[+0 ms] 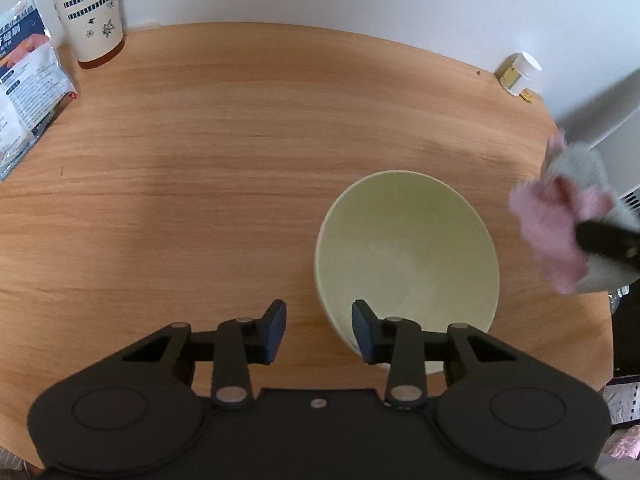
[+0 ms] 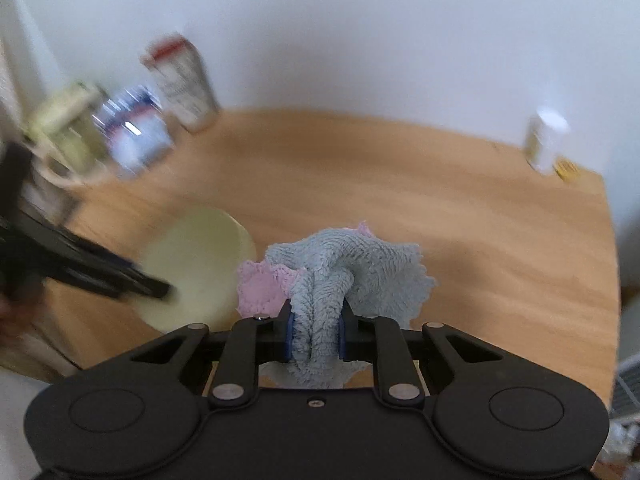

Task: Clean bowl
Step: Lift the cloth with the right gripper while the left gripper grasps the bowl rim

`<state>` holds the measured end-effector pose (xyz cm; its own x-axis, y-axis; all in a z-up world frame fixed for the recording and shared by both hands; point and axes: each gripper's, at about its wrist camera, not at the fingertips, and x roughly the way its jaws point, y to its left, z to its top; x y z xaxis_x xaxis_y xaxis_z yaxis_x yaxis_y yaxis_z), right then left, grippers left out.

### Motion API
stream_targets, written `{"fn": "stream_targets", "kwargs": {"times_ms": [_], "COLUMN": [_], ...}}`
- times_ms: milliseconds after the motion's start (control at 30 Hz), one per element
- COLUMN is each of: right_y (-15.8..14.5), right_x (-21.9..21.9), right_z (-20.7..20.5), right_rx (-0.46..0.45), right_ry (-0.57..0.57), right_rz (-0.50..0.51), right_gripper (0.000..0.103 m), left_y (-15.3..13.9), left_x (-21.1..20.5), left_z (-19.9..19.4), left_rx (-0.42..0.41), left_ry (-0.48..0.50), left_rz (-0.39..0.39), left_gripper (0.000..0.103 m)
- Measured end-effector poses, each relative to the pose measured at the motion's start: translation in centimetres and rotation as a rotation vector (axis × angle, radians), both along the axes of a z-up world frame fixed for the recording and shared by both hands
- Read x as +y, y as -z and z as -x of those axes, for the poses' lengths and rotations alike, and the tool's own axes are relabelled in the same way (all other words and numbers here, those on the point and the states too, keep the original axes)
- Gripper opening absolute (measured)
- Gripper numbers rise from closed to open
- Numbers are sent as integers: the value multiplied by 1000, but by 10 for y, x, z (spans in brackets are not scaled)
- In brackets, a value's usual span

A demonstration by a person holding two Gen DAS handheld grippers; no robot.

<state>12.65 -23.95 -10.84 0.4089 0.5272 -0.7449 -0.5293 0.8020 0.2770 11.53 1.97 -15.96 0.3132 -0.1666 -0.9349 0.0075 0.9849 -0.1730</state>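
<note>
Blurred cloth clamped in right tongs; left tongs apart beside bowl.

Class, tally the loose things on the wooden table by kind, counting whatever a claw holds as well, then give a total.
Bowls: 1, pale yellow round bowl
Cloths: 1, grey-and-pink terry cloth
Tall cups: 1, cream flower-printed cup
Packets: 1, blue-and-white printed packet
Small bottles: 1, white-capped yellow-labelled bottle
Total: 5
</note>
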Motion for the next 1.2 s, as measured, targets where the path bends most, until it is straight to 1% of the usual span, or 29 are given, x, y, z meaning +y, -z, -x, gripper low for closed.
{"fn": "stream_targets", "kwargs": {"times_ms": [67, 167, 333, 467, 633, 800, 867, 967, 1100, 1200], "right_y": [-6, -10, 1, 11, 23, 33, 35, 40, 45, 50], "right_x": [8, 22, 53, 76, 103, 119, 122, 131, 138, 140], "right_z": [-4, -9, -19, -25, -32, -41, -42, -43, -48, -51], "right_rx": [-10, -9, 16, 32, 47, 73, 78, 81, 90, 107], "right_ry": [-34, -90, -204, -278, -367, -408, -427, -447, -447, -445], "right_rz": [-17, -28, 6, 39, 85, 95, 101, 117, 126, 134], "right_gripper": [22, 22, 22, 22, 22, 22, 21, 21, 21, 21], "left_y": [-1, -2, -2, -2, 0, -1, -2, -2, -2, -3], "left_x": [0, 0, 3, 4, 4, 2, -1, -3, 3, 4], "left_z": [-1, -1, -4, -9, -11, -10, -9, -9, -10, -8], "left_rx": [-6, -11, -11, -21, -30, -43, -53, -59, -58, -68], "left_ry": [15, 41, 59, 75, 105, 149, 178, 191, 186, 197], "left_rz": [4, 9, 36, 52, 53, 35, 16, 8, 38, 31], "left_gripper": [25, 21, 16, 13, 12, 13, 13, 13, 14, 14]}}
